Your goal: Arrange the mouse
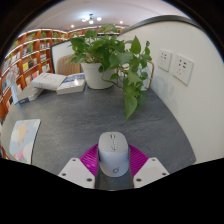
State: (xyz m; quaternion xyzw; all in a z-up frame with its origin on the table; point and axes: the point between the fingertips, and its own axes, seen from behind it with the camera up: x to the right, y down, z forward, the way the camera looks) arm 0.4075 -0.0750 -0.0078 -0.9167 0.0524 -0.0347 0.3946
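Note:
A light grey computer mouse [113,153] lies between my two fingers, its front pointing away from me over the grey table [70,125]. My gripper [113,163] is shut on the mouse: the magenta pads [91,158] press against its left and right sides. The mouse's rear end is hidden low between the fingers.
A potted green plant [112,52] in a white pot [97,74] stands at the far side of the table by the white wall with sockets [175,65]. White boxes [60,83] lie far left. A pale mat [22,138] lies at the left. Bookshelves [30,55] stand beyond.

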